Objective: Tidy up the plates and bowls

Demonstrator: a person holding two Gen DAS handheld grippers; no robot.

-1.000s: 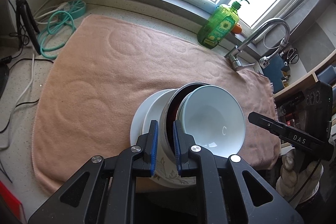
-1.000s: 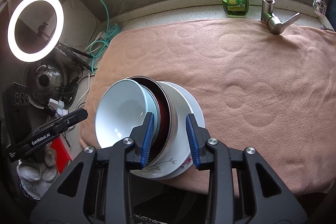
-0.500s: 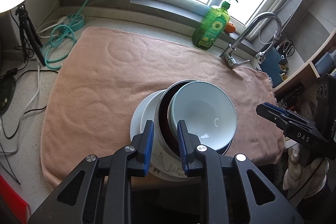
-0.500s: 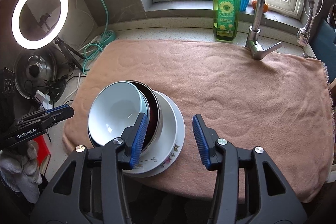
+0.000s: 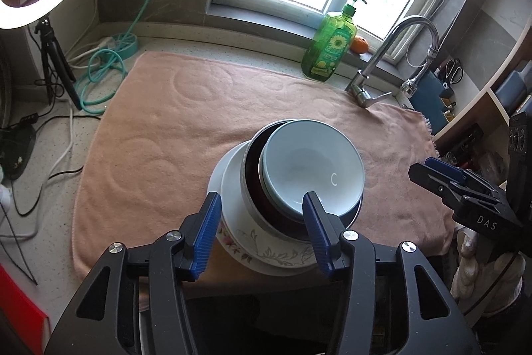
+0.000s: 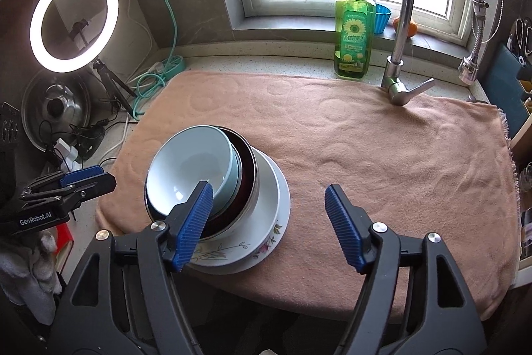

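Observation:
A stack of dishes stands near the front edge of a pink towel point(image 5: 173, 128). At the bottom is a white floral plate point(image 5: 262, 250) point(image 6: 232, 250). On it rests a steel bowl with a dark red inside point(image 5: 256, 188) point(image 6: 247, 162). On top sits a pale blue bowl point(image 5: 309, 162) point(image 6: 193, 162), tilted. My left gripper point(image 5: 261, 230) is open and empty, its jaws either side of the stack's near rim. My right gripper point(image 6: 267, 223) is open and empty, just in front and to the right of the stack.
A green soap bottle point(image 5: 331, 44) point(image 6: 354, 39) and a steel tap point(image 5: 392, 55) point(image 6: 409, 32) stand at the back by the window. A ring light point(image 6: 73, 19), its tripod and cables point(image 5: 99, 72) are on the left. Shelves point(image 5: 492, 95) lie to the right.
Both grippers have opened, let go of the dishes and drawn back and up. The stack now rests on the towel.

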